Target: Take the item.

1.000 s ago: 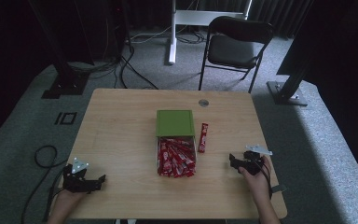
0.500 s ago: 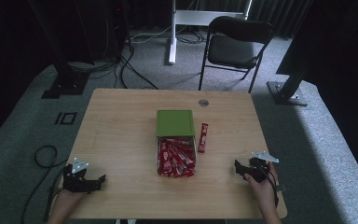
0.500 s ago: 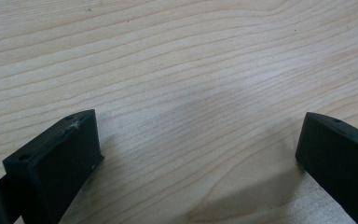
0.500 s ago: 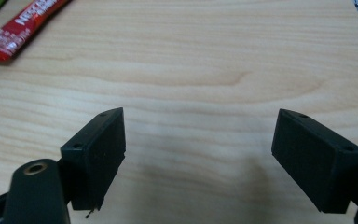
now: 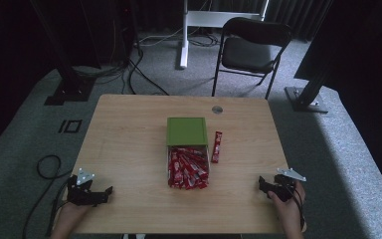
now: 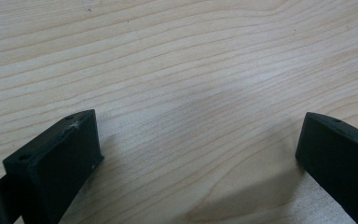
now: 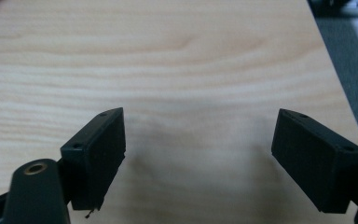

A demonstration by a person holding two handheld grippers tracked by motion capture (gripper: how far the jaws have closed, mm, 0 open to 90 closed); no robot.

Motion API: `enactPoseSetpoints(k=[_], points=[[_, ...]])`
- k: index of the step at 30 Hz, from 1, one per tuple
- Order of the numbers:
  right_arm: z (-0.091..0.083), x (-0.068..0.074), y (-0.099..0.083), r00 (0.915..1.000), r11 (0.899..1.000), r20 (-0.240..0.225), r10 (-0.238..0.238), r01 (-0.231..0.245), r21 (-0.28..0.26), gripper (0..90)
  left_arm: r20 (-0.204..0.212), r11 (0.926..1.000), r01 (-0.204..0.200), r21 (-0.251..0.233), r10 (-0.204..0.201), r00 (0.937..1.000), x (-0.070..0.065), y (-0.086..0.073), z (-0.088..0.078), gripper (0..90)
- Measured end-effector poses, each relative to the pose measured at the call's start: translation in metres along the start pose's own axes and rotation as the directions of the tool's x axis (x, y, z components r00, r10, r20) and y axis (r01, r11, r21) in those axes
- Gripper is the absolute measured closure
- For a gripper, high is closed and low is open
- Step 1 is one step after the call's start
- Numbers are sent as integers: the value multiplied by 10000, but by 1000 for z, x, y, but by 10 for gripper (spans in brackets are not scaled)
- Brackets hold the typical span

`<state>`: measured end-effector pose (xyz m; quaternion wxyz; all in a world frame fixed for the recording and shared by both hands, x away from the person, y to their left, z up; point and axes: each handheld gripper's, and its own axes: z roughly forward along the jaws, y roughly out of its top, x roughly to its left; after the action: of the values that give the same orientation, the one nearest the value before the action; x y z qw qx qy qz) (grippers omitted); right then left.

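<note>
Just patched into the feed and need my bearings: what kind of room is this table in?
Probably a lab or studio set up for recording, not a home. A lone wooden table stands on grey carpet, cables trail across the floor, and black stand bases and a folding chair surround it.

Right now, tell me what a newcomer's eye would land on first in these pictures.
First the heap of red packets at the middle of the wooden table, spilling toward the person from under a green box; one single red packet lies apart just to their right. Next the left gripper and right gripper at the near corners, both open over bare wood, holding nothing.
</note>
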<state>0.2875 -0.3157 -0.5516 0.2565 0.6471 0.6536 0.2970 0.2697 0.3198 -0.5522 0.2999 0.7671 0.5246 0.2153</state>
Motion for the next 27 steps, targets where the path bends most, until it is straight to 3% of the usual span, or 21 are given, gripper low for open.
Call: enactPoseSetpoints(k=[11, 27], points=[[1, 0, -7, 9994, 9999, 302, -136, 137, -24, 140, -1, 10000, -1, -1, 1, 10000, 0, 0, 0, 6], [-1, -2, -10, 9999, 9998, 167, -10, 13, -176, 136, 0, 10000, -4, -1, 4, 10000, 0, 0, 0, 6]])
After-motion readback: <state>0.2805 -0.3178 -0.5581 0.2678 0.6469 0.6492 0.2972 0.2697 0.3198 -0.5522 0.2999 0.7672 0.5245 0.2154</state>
